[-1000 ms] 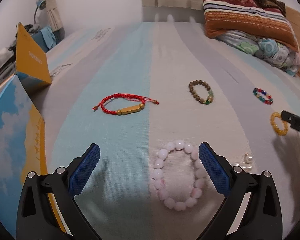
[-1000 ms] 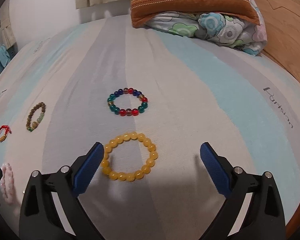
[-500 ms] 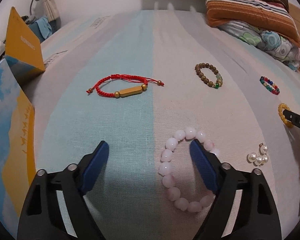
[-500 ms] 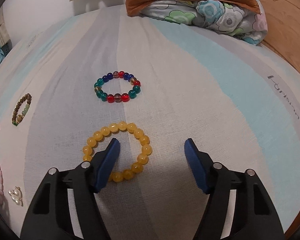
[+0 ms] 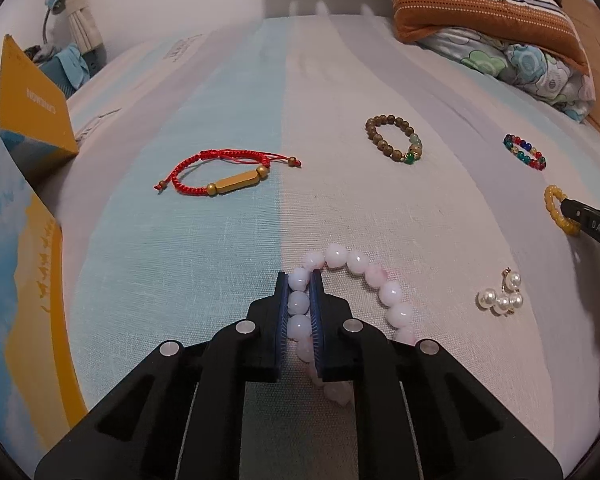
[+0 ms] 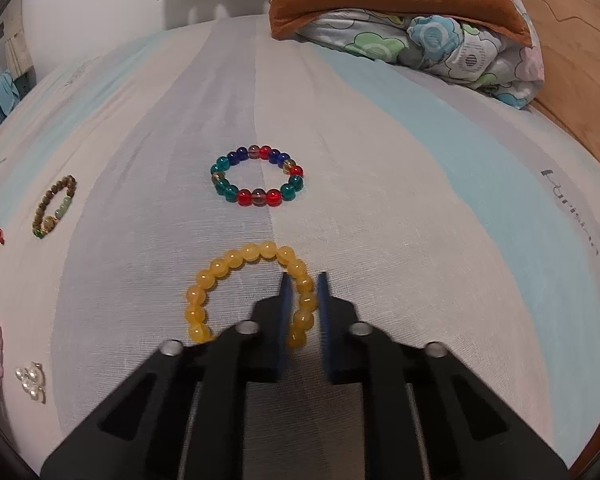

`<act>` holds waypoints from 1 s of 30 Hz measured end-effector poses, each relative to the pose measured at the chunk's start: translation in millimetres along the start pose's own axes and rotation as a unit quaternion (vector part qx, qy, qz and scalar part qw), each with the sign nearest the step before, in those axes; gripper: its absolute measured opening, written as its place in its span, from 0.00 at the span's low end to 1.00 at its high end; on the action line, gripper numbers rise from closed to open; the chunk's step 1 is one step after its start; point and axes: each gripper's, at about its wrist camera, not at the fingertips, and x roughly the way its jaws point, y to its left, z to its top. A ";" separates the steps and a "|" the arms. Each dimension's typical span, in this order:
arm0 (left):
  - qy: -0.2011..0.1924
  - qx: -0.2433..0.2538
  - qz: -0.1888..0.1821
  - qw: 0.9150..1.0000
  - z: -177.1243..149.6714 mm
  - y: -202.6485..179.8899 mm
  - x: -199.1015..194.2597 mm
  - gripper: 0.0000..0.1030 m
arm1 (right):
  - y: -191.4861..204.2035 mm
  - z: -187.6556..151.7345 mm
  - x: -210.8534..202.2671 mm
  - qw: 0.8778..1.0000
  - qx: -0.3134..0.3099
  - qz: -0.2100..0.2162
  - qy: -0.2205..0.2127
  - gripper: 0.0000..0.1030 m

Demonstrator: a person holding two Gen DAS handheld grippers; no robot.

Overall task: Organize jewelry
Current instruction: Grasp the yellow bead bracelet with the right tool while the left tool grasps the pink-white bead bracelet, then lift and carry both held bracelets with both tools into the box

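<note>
On the striped bedsheet lies a pink bead bracelet [image 5: 390,292]. My left gripper [image 5: 299,274] is closing on its left side, and the blue pads press on several beads between them. In the right wrist view a yellow bead bracelet [image 6: 220,270] lies on the sheet. My right gripper [image 6: 303,276] is closing tight over its right side, with beads caught between the pads. The left wrist view also shows the yellow bracelet [image 5: 552,204] at the far right, with a black finger of the right gripper over it.
Loose on the sheet are a red cord bracelet [image 5: 224,176], a brown bead bracelet [image 5: 394,140], a multicolour bead bracelet [image 6: 258,176] and pearl earrings [image 5: 500,296]. A yellow-and-blue box [image 5: 20,240] stands at the left. Pillows [image 5: 480,8] are piled at the far right.
Both grippers went from wide open to closed. The left one closed on the pink bracelet and the right one on the yellow bracelet. Each crept slightly forward over its bracelet.
</note>
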 end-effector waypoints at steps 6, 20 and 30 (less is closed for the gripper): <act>0.000 -0.009 -0.011 1.000 2.4 4.2 -4.5 0.09 | -3.9 1.0 -5.8 1.000 0.023 0.019 -0.007 0.09; -0.004 -0.004 -0.028 1.000 9.1 0.3 -23.0 0.09 | 1.4 8.6 -27.4 0.998 0.024 0.052 -0.018 0.09; -0.003 -0.016 -0.052 0.998 16.8 -4.3 -50.2 0.09 | 4.3 19.9 -61.1 0.997 0.012 0.072 -0.034 0.09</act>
